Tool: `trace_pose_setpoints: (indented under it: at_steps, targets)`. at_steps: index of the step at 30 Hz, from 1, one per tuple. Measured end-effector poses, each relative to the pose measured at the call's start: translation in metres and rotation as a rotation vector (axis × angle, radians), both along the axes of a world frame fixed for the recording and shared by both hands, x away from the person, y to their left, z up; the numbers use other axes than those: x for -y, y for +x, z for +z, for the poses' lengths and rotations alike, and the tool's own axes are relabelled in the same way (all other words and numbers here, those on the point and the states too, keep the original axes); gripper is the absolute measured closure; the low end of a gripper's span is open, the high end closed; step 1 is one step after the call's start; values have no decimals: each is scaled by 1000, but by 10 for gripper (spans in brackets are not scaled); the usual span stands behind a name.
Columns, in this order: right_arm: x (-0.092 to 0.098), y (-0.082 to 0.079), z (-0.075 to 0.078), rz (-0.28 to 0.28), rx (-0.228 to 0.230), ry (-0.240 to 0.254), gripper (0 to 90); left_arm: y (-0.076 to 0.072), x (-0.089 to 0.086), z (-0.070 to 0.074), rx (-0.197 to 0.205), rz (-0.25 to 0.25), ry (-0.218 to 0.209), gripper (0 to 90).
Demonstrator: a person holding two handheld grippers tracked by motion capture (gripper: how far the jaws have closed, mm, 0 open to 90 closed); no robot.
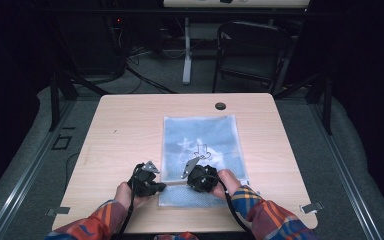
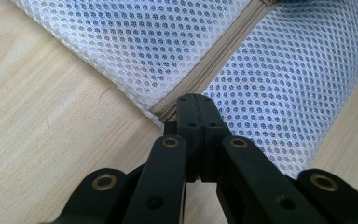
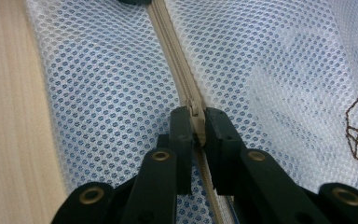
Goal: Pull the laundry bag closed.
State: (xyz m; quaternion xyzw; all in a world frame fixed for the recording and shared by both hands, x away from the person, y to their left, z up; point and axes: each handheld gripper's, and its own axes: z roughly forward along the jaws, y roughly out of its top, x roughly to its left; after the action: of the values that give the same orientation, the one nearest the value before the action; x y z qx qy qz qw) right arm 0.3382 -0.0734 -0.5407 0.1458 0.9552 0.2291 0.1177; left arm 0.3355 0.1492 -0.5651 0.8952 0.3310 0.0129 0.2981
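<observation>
The white mesh bag [image 1: 200, 145] lies flat mid-surface [image 1: 125, 125], its zip running along the near end. The left gripper [image 2: 196, 105] has its fingers pressed together on the bag's corner at the zip's [image 2: 223, 46] end, seemingly anchoring it. The right gripper [image 3: 196, 122] is clamped on the zip pull [image 3: 196, 114]. Judging by this, the zip is about to be drawn: next comes a steady pull along the track while the left holds firm

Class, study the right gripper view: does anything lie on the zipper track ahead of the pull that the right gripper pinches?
Nothing visible does. The right gripper is shut on the zipper pull, and the beige zipper track runs bare across the mesh bag to a dark object at the frame's top edge.
</observation>
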Motion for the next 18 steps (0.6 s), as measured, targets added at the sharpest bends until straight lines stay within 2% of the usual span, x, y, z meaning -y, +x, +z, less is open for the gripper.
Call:
trace_pose_setpoints:
  at_steps: [18]
  targets:
    - [7,0,1,-11,6,-13,819,0,0,0,1,0,0,900]
